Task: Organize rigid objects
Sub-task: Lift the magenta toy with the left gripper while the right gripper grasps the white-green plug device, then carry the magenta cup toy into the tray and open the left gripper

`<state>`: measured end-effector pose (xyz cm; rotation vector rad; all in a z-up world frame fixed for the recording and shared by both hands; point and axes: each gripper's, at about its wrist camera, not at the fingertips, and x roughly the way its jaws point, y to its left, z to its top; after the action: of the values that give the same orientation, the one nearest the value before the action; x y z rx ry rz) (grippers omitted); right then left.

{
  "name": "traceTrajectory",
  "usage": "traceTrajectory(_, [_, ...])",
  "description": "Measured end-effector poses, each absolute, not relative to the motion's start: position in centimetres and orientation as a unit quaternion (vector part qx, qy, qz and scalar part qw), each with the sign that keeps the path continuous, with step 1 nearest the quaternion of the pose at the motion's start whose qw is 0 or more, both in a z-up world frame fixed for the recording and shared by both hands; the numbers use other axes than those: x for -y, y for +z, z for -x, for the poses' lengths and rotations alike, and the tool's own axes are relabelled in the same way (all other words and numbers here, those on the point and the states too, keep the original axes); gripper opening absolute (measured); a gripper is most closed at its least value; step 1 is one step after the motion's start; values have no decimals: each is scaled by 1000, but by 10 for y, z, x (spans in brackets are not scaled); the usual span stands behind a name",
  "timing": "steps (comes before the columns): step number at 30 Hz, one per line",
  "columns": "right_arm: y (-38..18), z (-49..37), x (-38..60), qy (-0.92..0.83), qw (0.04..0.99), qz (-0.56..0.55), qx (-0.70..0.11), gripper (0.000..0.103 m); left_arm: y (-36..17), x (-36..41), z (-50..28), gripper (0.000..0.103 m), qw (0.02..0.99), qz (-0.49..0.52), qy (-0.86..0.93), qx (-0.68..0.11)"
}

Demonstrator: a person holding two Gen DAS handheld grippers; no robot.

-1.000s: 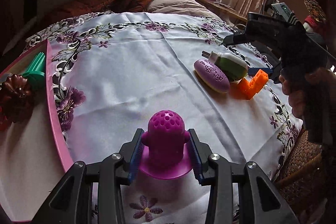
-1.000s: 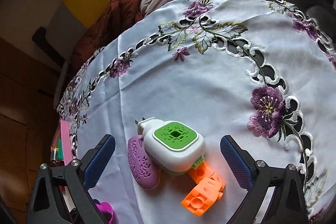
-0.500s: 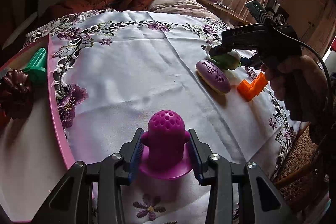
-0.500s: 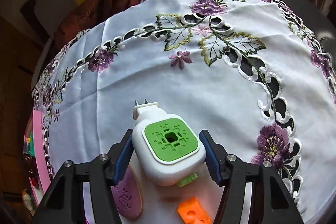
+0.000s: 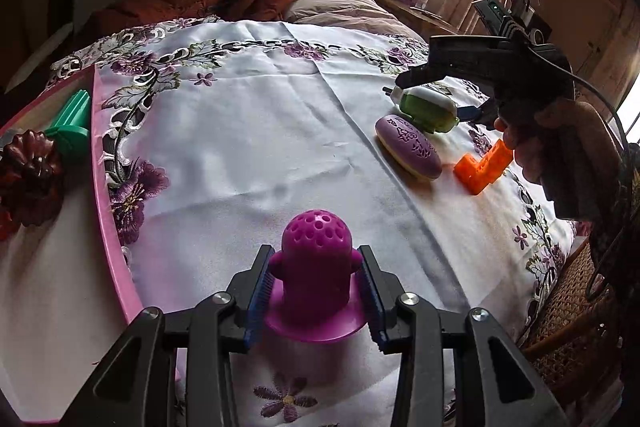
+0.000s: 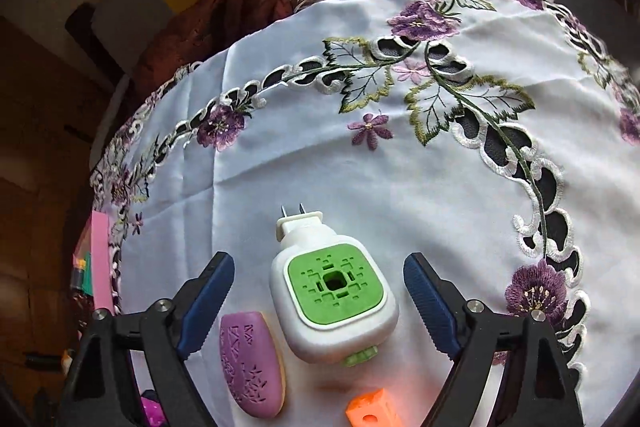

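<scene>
Open tablecloth point(image 5: 248, 147) beyond pink tray point(image 5: 105, 187).

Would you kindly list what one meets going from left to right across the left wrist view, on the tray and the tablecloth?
Dark red pinecone-like ornament → green plastic piece → pink tray rim → magenta perforated dome toy → purple oval case → orange L-shaped block.

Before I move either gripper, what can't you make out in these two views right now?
- Pink-rimmed tray: contents cut off by the left wrist view's edge.
- Orange plastic block: cropped at the right wrist view's bottom.
- Magenta perforated dome toy: base partly behind the left gripper fingers.
</scene>
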<state>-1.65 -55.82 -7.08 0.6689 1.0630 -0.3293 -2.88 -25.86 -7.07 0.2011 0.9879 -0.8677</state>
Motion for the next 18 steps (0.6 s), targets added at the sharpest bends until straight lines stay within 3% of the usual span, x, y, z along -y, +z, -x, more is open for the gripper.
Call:
traceTrajectory(1, [-73, 13, 554, -159, 797, -290, -505, 81, -70, 259, 29, 41, 787, -94, -402, -458])
traceTrajectory(2, [-74, 10, 550, -166, 798, -266, -515, 61, -70, 258, 29, 41, 788, -95, -401, -457])
traceTrajectory(9, [-78, 5, 538, -169, 799, -213, -536, 53, -69, 258, 28, 41, 791, -99, -395, -457])
traceTrajectory(18, [-78, 4, 536, -169, 803, -200, -535, 53, -62, 258, 30, 41, 798, -108, -385, -450])
